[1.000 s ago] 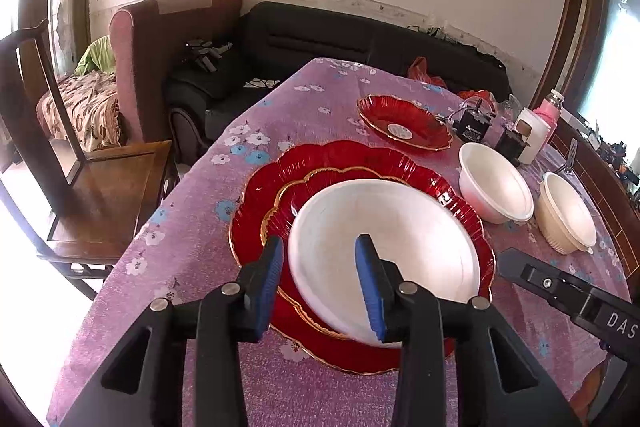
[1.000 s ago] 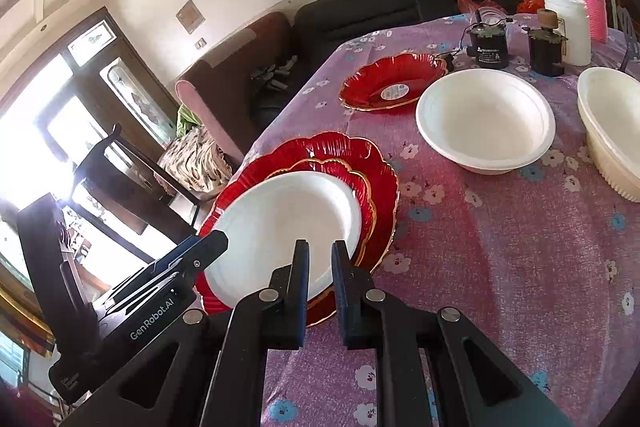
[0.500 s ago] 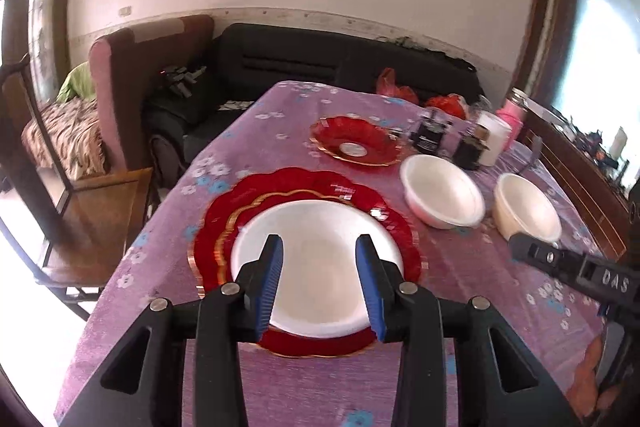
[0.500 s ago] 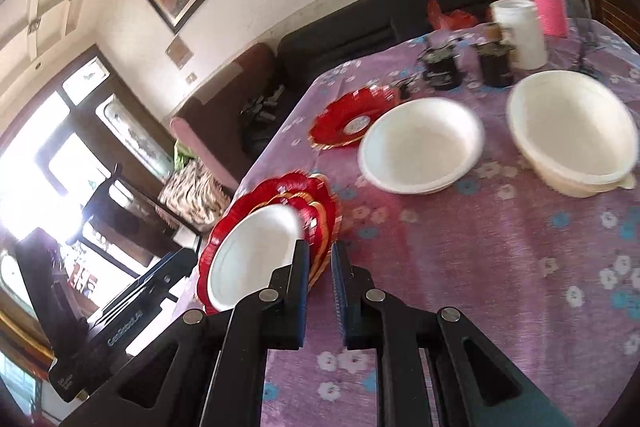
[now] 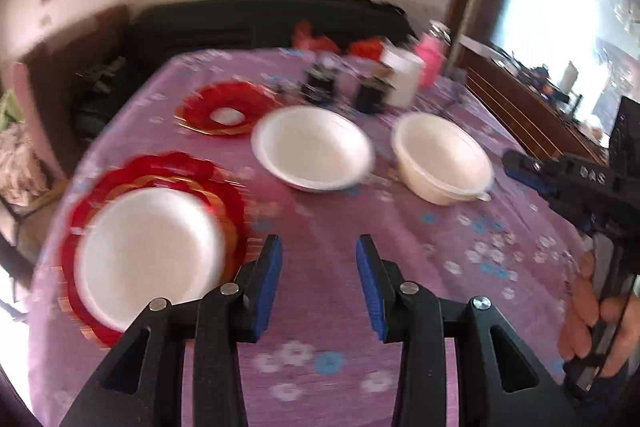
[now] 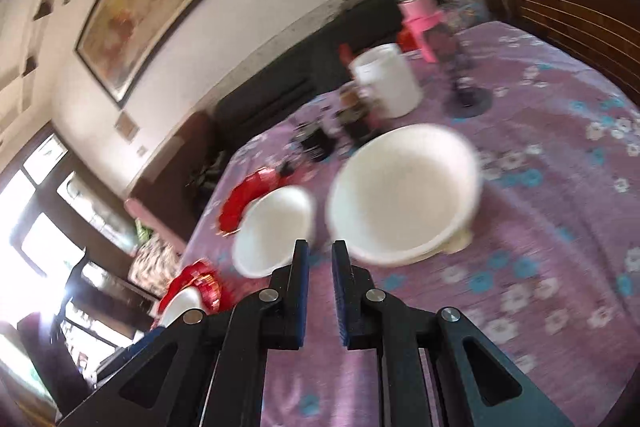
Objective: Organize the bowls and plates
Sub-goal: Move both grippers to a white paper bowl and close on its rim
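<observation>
Now that both hands have swung away from the stack at my left, the view has shifted from the white plate [image 5: 150, 259] on its red plates [image 5: 100, 183] toward the loose bowls further along the desk [image 5: 400, 239]. A second ago my left gripper [image 5: 319, 281] sat over that white plate; now it hangs above bare purple cloth, fingers apart and holding nothing. My right gripper [image 6: 320, 291] has its fingers nearly together, only a narrow slit between the blue pads, also empty, and it points at the gap between the shallow white bowl [image 6: 274, 231] and the deeper cream bowl [image 6: 402, 195].

I read this as the stack being left as it is for now, with the bowls next in line; which bowl goes first I cannot say. With fingers that close, the right gripper would have to spread before it could take a rim.

Both views are smeared by motion, so edges are soft. The small red plate [image 5: 224, 107] shows clearly only from the left wrist; from the right it is half hidden behind the shallow bowl. The dark jars [image 5: 344, 89] and white container [image 6: 386, 83] at the far end are blurred beyond telling what they hold. From the right wrist, the stack is mostly cut off behind my own gripper.
</observation>
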Demonstrator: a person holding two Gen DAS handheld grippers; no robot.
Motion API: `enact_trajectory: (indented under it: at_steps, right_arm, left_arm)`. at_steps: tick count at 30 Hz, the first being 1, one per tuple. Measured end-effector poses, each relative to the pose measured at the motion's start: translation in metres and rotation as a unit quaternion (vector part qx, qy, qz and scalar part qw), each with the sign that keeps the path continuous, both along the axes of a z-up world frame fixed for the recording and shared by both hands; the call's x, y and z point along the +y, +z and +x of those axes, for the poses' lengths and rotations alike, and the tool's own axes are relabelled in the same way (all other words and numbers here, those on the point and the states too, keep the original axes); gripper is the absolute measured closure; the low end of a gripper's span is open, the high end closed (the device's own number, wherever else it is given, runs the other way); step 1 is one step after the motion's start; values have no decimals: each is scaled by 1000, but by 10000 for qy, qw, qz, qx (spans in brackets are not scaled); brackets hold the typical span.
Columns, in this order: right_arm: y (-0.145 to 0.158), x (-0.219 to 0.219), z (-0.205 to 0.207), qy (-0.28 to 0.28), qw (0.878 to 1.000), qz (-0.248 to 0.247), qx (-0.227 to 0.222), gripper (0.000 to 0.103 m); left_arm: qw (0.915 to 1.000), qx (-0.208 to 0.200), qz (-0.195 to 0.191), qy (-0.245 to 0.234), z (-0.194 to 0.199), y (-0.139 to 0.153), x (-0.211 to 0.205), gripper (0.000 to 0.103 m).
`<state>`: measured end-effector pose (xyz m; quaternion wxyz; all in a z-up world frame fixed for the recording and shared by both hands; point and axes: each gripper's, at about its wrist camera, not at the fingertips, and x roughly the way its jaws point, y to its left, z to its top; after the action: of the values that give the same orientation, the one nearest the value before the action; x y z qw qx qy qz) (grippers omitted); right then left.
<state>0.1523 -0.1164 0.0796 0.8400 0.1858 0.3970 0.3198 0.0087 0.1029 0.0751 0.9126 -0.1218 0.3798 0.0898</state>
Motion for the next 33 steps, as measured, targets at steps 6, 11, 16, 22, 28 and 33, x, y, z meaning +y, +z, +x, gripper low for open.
enact_trajectory:
  at_steps: [6,11,16,22,28,33]
  right_arm:
    - [-5,-24,49,-520,9977,-405,177,90]
    - [-32,-46,78,-724,9958,-367,426,90]
    - [-46,-50,88,-596,9960,-234,630,90]
    - [-54,-48,95,-534,9952,-107,810,90]
    - [-58,-43,97,-482,9953,-140,834,90]
    - [-60,-42,97,-509,9950,-97,859,91]
  left_arm:
    - [9971,381,-569,-344,61,-6,-14,66]
    - [9958,584,-638,-312,109,-9,-18,66]
    - [9947,778,-495,-453,154,-11,-20,66]
    - [9901,928,-855,-608,196,-15,-12,66]
    - [9906,936,-782,-618,215,-19,-11,66]
    - [9884,1054,-843,-694,226,-34,-13,96]
